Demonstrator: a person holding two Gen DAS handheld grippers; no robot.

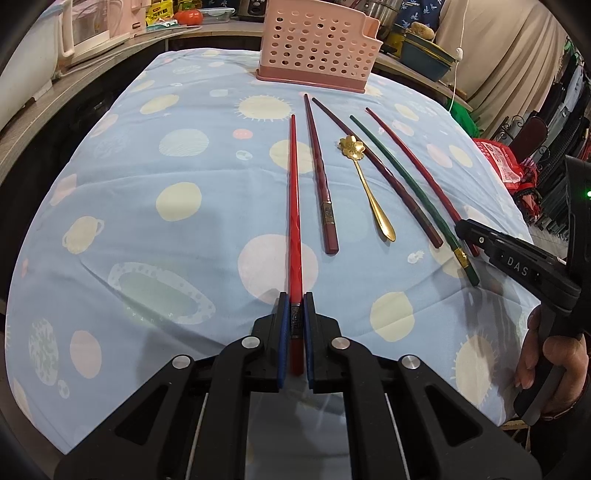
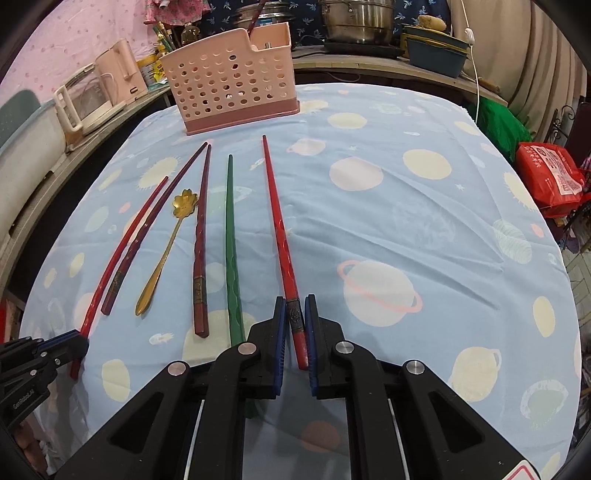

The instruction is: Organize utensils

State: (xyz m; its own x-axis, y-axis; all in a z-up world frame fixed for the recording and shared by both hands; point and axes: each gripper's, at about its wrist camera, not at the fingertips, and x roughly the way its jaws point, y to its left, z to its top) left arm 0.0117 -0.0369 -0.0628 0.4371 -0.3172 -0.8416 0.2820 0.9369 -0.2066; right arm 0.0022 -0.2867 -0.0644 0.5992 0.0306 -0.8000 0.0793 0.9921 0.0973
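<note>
Several chopsticks and a gold flower spoon (image 1: 364, 177) lie in a row on the blue cloth. My left gripper (image 1: 295, 314) is shut on the thick end of the leftmost red chopstick (image 1: 293, 206). My right gripper (image 2: 295, 314) is closed around the thick end of the rightmost red chopstick (image 2: 279, 229), pads close at both sides. Between them lie two dark maroon chopsticks (image 1: 319, 177), the spoon (image 2: 166, 251) and a green chopstick (image 2: 232, 243). The pink perforated utensil holder (image 1: 317, 48) stands upright at the far end of the table; it also shows in the right wrist view (image 2: 232, 81).
The table has a blue planet-print cloth (image 1: 166, 221). A kettle (image 2: 92, 99) and pots (image 2: 358, 18) stand on the counter behind. A red bag (image 2: 550, 177) sits off the right edge. The right gripper shows at the right of the left wrist view (image 1: 517, 258).
</note>
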